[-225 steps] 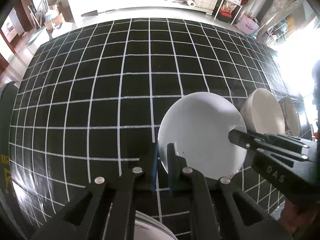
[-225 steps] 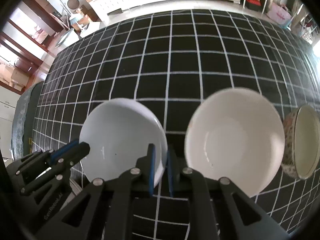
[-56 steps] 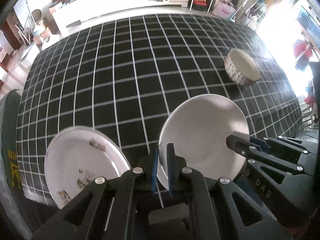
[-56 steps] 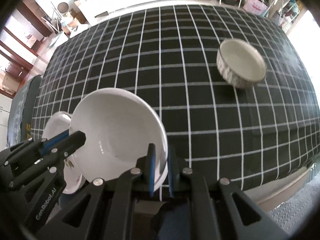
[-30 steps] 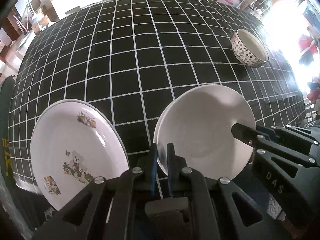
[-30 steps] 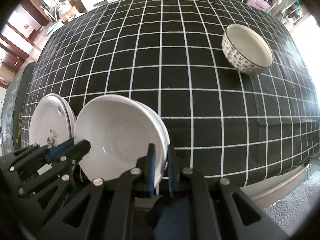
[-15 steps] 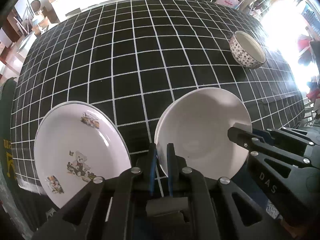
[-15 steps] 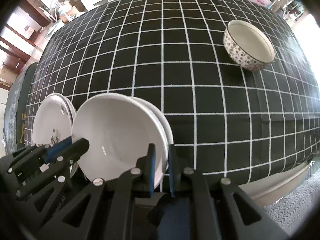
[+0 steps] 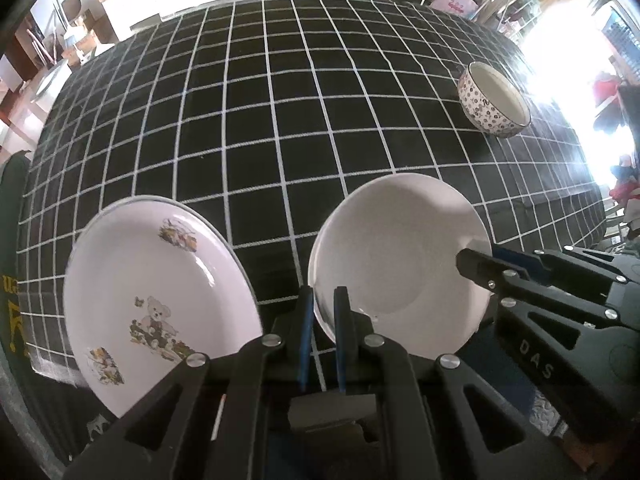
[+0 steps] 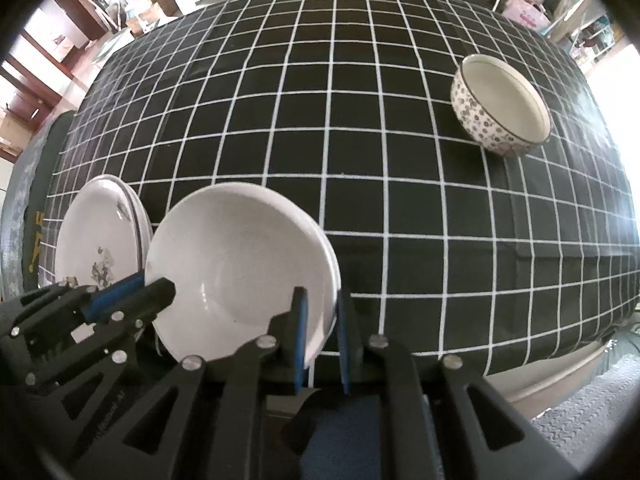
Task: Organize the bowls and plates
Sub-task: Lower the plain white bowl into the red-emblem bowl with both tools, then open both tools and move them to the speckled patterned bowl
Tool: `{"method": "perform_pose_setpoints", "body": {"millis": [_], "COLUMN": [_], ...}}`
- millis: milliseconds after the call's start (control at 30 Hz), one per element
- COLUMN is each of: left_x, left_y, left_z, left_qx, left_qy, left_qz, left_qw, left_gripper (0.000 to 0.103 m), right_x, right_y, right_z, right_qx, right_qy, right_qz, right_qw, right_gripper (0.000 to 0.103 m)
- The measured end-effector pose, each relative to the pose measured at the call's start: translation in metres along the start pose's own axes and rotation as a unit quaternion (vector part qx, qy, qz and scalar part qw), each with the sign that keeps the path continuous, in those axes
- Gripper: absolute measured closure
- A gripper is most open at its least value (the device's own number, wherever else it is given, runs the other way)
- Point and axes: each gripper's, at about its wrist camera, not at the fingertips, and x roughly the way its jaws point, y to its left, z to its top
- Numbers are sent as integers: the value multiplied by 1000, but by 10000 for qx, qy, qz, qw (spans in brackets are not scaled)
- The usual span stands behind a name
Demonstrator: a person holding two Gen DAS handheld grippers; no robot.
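While both grippers pinch it from opposite sides, the plain white bowl (image 9: pixel 400 268) sits nested in a second white bowl, whose rim shows just beyond it in the right wrist view, at the near edge of the tabletop (image 9: pixel 280 100). The left gripper (image 9: pixel 321 312) has its blue pads closed on the bowl's left rim, and the right gripper (image 10: pixel 322 316) is clamped on the right rim, the wall standing between its two pads. Just left of the bowls, a stack of plates (image 10: pixel 96 236) lies close to the near left corner; the top plate (image 9: pixel 156 300) carries a teddy bear print and small pictures. Well apart, toward the right edge of the black, white-gridded cloth, a patterned bowl (image 10: pixel 500 108) with a dotted outer wall stands upright and alone.
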Motion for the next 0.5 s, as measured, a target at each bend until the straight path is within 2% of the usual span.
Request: {"method": "perform_pose_setpoints", "body": {"millis": [133,300,500], "left_x": [-6,-16,-30], "left_y": [0,-8,-27], "left_z": [-1,1,8], "left_qx": [0,78,220], "left_qy": [-59,-175,-361], "left_qz": [-23,-25,-91], "left_qw": [10000,9998,9991], "left_gripper": [96,96,96], "right_x": [-5,-18,-34], "right_y": [-6,-14,-32], "right_z": [-1,0,1], "right_qx": [16,91,229], "right_qy": [-113,-266,-439], "right_qz": [14,153,251], "right_qw": [9999,9995,9985], "right_gripper": [83,75,72]}}
